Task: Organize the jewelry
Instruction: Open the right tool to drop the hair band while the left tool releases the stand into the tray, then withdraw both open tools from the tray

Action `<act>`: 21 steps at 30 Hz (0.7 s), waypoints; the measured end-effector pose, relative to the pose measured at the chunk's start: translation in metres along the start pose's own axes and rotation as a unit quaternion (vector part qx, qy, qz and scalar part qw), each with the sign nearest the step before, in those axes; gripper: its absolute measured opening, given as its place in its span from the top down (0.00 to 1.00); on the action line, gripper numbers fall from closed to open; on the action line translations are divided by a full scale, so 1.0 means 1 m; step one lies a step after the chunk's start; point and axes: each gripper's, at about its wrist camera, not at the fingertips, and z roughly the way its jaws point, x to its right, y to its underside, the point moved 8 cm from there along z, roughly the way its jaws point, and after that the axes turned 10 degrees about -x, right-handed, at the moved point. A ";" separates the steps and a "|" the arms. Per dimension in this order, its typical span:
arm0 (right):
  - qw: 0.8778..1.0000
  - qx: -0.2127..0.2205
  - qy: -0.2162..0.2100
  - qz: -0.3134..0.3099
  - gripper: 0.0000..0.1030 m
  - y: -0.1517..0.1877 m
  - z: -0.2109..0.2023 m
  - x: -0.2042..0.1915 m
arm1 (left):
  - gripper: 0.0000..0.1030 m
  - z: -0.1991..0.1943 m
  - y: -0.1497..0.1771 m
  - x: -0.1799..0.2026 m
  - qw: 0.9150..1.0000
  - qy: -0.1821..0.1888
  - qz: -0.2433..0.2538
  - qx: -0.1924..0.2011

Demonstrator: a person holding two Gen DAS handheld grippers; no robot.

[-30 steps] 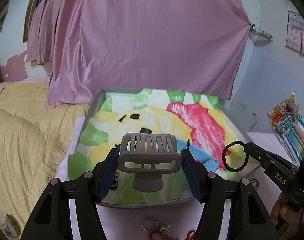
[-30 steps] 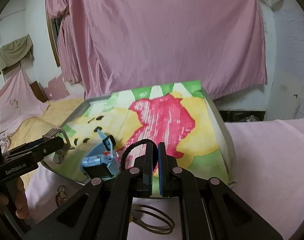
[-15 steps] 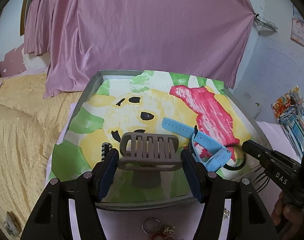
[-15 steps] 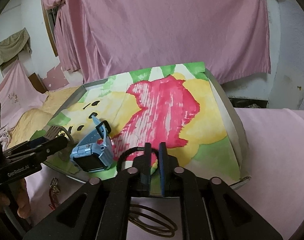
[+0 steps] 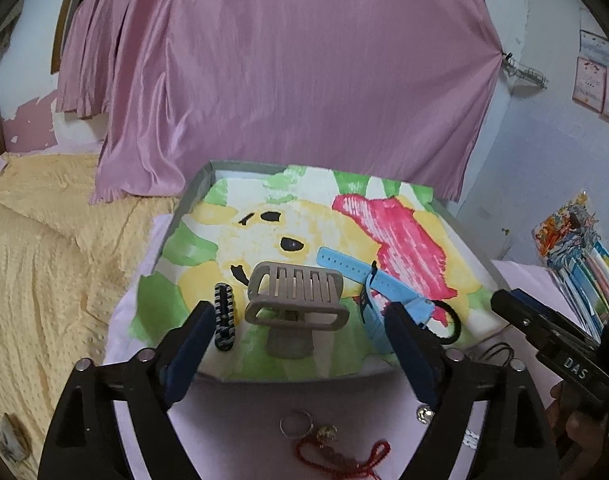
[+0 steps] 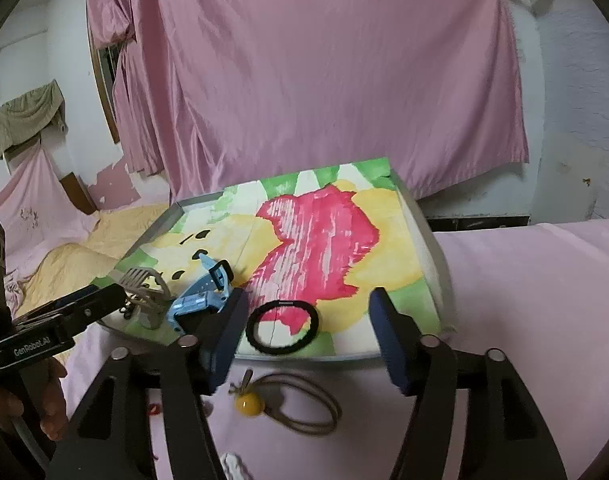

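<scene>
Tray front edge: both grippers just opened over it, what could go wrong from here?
1. The black hair tie lies near the tray's front rim; the open right gripper could drag it off when pulling back.
2. The grey hair claw sits between the open left gripper's fingers, beside the beaded clip and blue watch; a skewed retreat may knock them.
3. The yellow-bead cord on the pink cloth lies under the right gripper and might snag.

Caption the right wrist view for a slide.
Open right gripper above black hair tie on painted tray, blue watch alongside.
</scene>
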 end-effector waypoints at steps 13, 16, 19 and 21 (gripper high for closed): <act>0.997 0.074 0.007 -0.007 0.02 0.026 -0.057 0.000 | 0.01 -0.056 0.026 -0.002 0.995 0.000 -0.013 0.097; 0.995 0.093 0.010 -0.015 0.02 0.033 -0.070 -0.003 | 0.01 -0.068 0.032 -0.001 0.993 -0.009 -0.004 0.114; 0.992 0.124 0.014 -0.029 0.02 0.041 -0.088 -0.009 | 0.01 -0.082 0.040 -0.001 0.990 -0.014 0.007 0.141; 0.989 0.139 0.015 -0.039 0.02 0.044 -0.098 -0.013 | 0.01 -0.091 0.046 0.000 0.988 -0.018 0.014 0.155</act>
